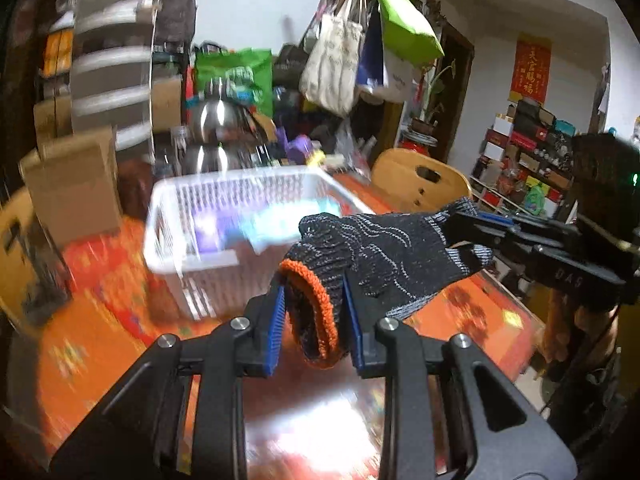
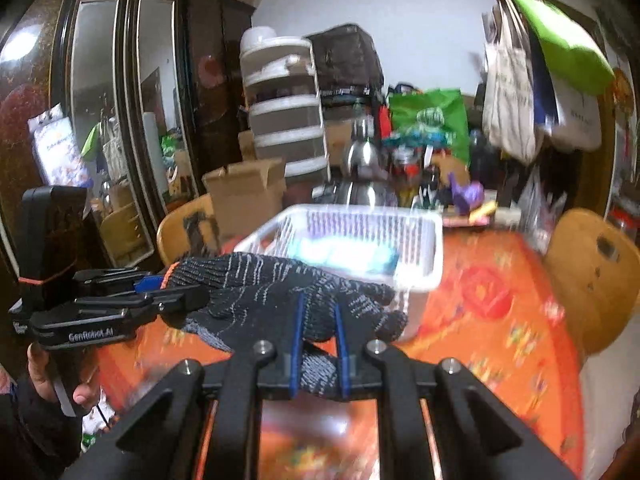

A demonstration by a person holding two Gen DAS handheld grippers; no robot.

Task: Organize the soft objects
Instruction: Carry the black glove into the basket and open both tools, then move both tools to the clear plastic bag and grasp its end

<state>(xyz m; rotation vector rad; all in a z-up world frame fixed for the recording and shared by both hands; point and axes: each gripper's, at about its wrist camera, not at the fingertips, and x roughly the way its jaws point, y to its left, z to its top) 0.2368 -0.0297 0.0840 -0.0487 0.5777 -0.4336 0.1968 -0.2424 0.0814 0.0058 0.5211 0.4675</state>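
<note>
Mid-carry, by the look of it: black knit glove (image 1: 384, 248) stretched in the air between both grippers, above the orange-patterned surface (image 1: 100, 280) and just short of the white basket (image 1: 168, 216). Left gripper (image 1: 314, 312) clenched on the orange cuff end; right gripper (image 2: 318, 340) clenched on the finger end. Both tilted gently downward, facing the basket, the two ends level. Next, probably: carry forward over the basket rim, lower, then release together so the glove lands flat beside the pale items already inside. Basket contents blurred, hard to name.
</note>
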